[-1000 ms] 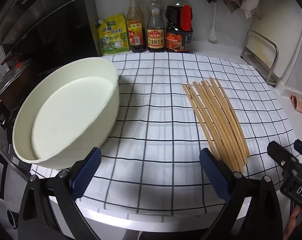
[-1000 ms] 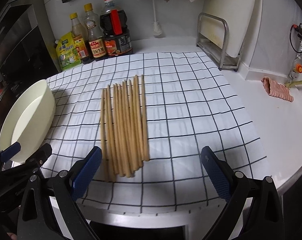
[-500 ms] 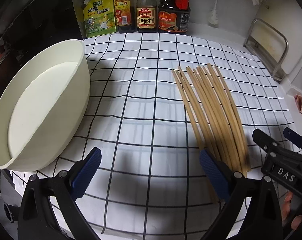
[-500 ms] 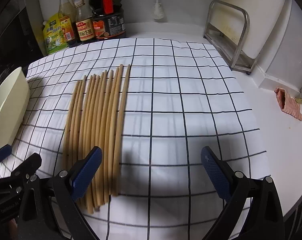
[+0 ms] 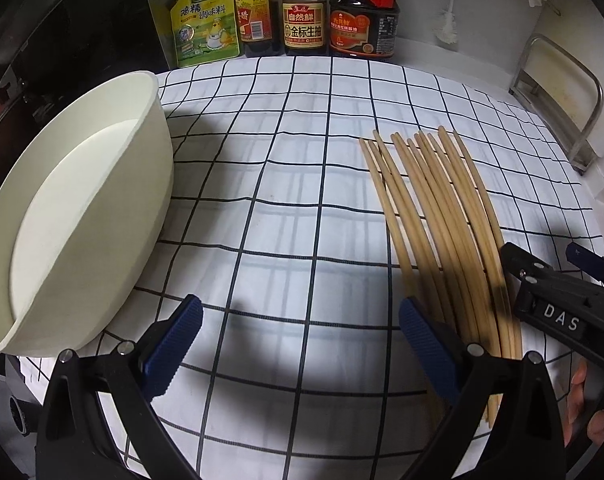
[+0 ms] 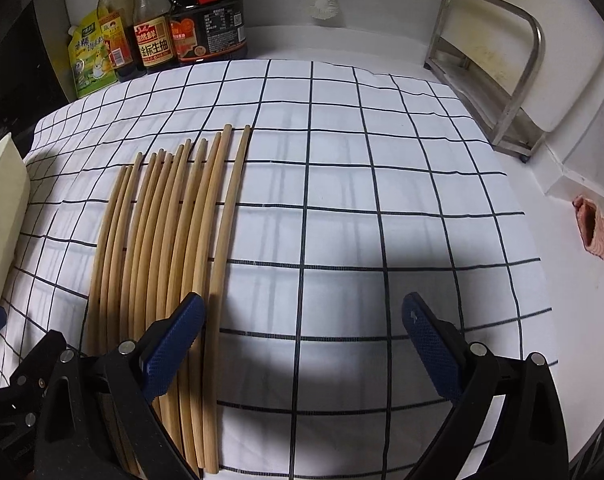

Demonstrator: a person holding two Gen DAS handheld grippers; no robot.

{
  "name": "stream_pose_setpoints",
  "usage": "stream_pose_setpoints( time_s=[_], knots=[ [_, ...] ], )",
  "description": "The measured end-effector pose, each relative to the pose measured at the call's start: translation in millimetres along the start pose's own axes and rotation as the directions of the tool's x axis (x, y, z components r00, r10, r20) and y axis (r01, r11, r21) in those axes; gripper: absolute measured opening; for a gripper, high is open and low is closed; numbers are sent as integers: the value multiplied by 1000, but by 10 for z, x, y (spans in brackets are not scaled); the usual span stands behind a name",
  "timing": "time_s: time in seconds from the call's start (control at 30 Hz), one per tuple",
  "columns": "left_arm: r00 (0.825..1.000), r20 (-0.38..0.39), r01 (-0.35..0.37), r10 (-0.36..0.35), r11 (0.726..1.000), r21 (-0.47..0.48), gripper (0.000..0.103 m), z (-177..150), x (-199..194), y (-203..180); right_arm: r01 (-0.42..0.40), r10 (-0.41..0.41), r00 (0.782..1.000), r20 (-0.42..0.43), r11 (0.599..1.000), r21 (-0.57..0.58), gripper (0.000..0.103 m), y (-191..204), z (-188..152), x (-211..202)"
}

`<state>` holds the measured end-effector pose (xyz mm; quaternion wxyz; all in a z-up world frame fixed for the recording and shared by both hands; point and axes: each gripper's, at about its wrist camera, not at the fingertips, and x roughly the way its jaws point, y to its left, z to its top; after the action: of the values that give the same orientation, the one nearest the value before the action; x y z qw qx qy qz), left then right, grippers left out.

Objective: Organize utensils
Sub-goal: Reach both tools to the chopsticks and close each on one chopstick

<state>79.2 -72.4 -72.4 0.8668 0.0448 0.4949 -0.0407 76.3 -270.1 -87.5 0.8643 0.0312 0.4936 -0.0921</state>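
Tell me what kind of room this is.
Most likely a home kitchen counter: sauce bottles stand against the back wall, bamboo chopsticks lie on a checked cloth, and a white bowl sits beside them.

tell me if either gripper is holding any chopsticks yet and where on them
Nothing is held. The left gripper and right gripper are both open above the cloth, and the chopsticks lie loose on it.

"DAS" on right tongs [image 5: 562, 312] (white letters)
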Motion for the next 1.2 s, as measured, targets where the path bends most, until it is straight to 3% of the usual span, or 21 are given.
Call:
stream_pose_setpoints(
  time_s=[0.67,1.2],
  knots=[
    [999,-13,-34,34,999,-26,97,141,195,-67,18,-17,1000,11,999,-34,94,-150,-109,-12],
    [1000,-22,-2,2,1000,-13,97,140,222,-186,-25,25,1000,15,1000,8,94,-266,-188,8]
  ],
)
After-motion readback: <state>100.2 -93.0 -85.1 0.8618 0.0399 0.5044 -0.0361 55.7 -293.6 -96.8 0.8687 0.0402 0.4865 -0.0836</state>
